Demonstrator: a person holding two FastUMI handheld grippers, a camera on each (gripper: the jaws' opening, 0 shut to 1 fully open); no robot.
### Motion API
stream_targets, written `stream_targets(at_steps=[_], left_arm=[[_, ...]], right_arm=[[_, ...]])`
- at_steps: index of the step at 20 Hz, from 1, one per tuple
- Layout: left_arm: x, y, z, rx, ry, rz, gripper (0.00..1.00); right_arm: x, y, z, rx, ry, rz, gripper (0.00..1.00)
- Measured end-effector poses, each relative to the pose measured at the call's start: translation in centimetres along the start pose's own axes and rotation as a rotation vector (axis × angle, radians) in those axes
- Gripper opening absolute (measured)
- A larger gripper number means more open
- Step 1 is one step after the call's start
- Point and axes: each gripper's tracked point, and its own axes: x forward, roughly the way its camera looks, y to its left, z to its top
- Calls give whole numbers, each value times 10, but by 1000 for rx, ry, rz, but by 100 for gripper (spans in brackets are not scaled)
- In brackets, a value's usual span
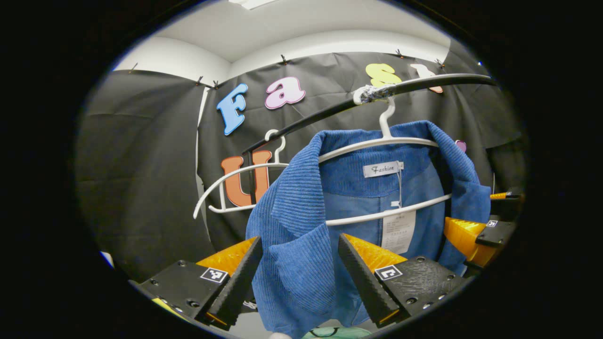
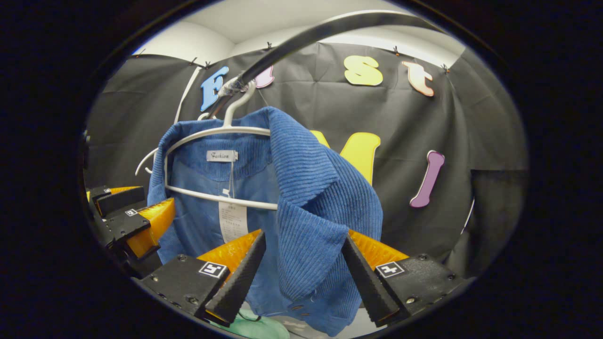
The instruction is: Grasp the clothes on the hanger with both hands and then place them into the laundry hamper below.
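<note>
— Where is the garment?

— The blue corduroy jacket [image 1: 301, 235] hangs on a white hanger [image 1: 377, 141] hooked over the dark rail [image 1: 424, 84], collar up, front panels falling straight down. So its long axis is vertical. A paper tag [image 1: 398, 230] dangles inside the neck, and an empty hanger [image 1: 235, 174] sits farther along the rail.

— And the tools?

— The left hand-held gripper [image 1: 299, 273] is spread wide, with the jacket's lapel edge lying in the gap between its fingers; the cloth looks close to the fingers, yet neither presses it. The right hand-held gripper [image 2: 301, 273] is likewise parted around the opposite lapel, not clamping. In the left gripper view the right one also appears off to the side [image 1: 476, 235].

— Which is nearer?

— About equal, I judge — each straddles its own side of the front, the jacket straight ahead and slightly above.

— The hamper?

— Something pale green [image 2: 254, 327] peeks in below the hem; I cannot tell what it is.

— What matters next?

— Closing on cloth alone, clear of the hanger's bar.
</note>
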Motion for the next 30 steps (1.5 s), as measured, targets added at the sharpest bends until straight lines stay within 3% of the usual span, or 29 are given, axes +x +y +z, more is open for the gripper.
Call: stream_targets(at_steps=[2, 5, 6, 9, 11, 12, 13, 14, 15, 17, 18, 19, 22, 27, 30], left_arm=[[4, 4, -5, -1, 3, 8, 94], [11, 4, -10, -24, 15, -1, 74], [12, 2, -13, -42, 29, -20, 77], [16, -4, -18, -78, 58, -68, 43], [19, 6, -20, -70, 61, -27, 17], [20, 7, -22, -75, 64, -31, 10], [21, 6, -22, -81, 61, -51, 11], [23, 8, -23, -90, 61, -45, 11], [22, 7, -21, -103, 58, -57, 3], [17, 7, -18, -129, 54, -76, 0], [15, 3, -17, -148, 47, -102, 5], [13, 5, -14, -159, 42, -109, 0], [11, 17, -3, -201, 24, -113, 5], [18, 45, 33, -364, -16, -104, 5], [30, 68, 45, -344, -35, -68, 0]], right_arm=[[6, 0, -2, 32, 4, 21, 95], [11, 1, -10, 103, 24, 82, 74], [12, 1, -10, 127, 27, 98, 67], [16, 7, -14, 237, 31, 193, 36], [17, 4, -15, 301, 42, 231, 28], [16, 3, -16, 324, 44, 255, 24], [14, 7, -14, 346, 43, 303, 16], [11, 11, -14, 373, 42, 353, 15], [8, 14, -11, 407, 38, 410, 12], [4, 19, -9, 483, 38, 516, 9], [0, 19, -6, 508, 28, 567, 8], [-5, 22, -1, 527, 19, 626, 8], [-24, 21, 16, 579, -14, 743, 7], [-28, 4, 52, 684, -83, 789, 6], [-22, -15, 69, 764, -114, 801, 6]])
